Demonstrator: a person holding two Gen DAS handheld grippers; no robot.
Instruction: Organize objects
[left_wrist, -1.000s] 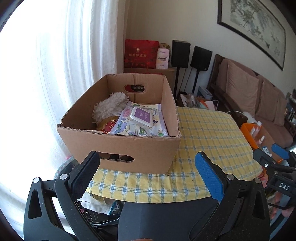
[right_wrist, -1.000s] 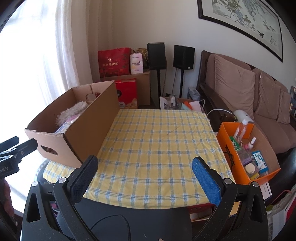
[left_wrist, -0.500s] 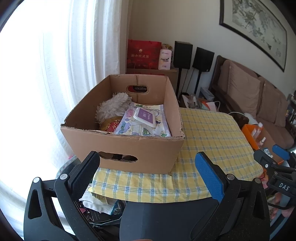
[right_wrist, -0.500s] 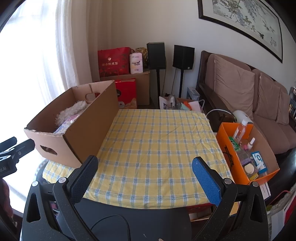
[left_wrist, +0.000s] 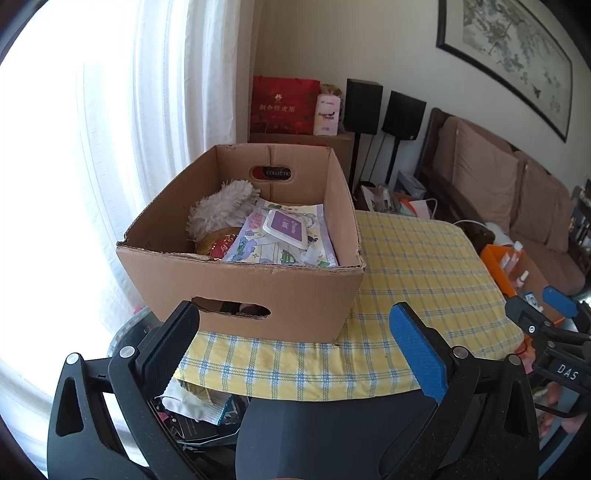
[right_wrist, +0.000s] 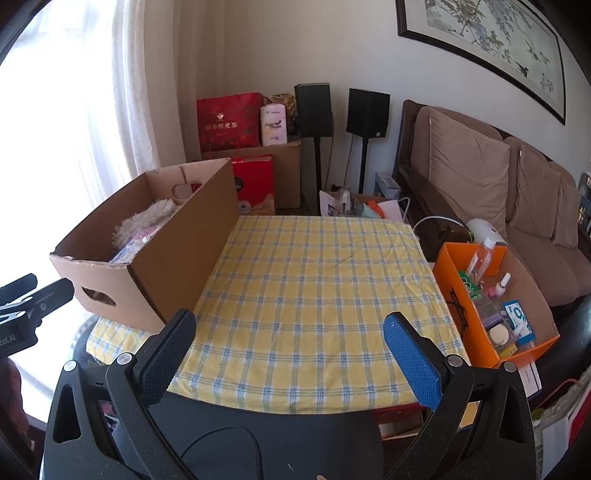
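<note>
A brown cardboard box (left_wrist: 243, 291) (right_wrist: 173, 258) stands on the left part of the yellow checked tablecloth (left_wrist: 413, 280) (right_wrist: 317, 291). Inside it lie a fluffy beige duster (left_wrist: 221, 208), a pack of wet wipes (left_wrist: 284, 236) with a purple lid, and a gold and red round tin (left_wrist: 218, 245). My left gripper (left_wrist: 295, 339) hangs open in front of the box's near wall, holding nothing. My right gripper (right_wrist: 288, 343) is open over the table's near edge, empty. An orange box (right_wrist: 458, 295) of small bottles and packets sits to the right of the table.
A brown sofa (right_wrist: 480, 192) runs along the right wall. Two black speakers (right_wrist: 314, 107) on stands, a red gift bag (right_wrist: 229, 122) and cardboard cartons stand at the back. White curtains (left_wrist: 166, 110) hang at the left. Clutter lies below the table's near left corner (left_wrist: 199, 406).
The left wrist camera has drifted slightly left and up, so the box sits a little further right in view. The right view is almost the same. Both grippers stay open.
</note>
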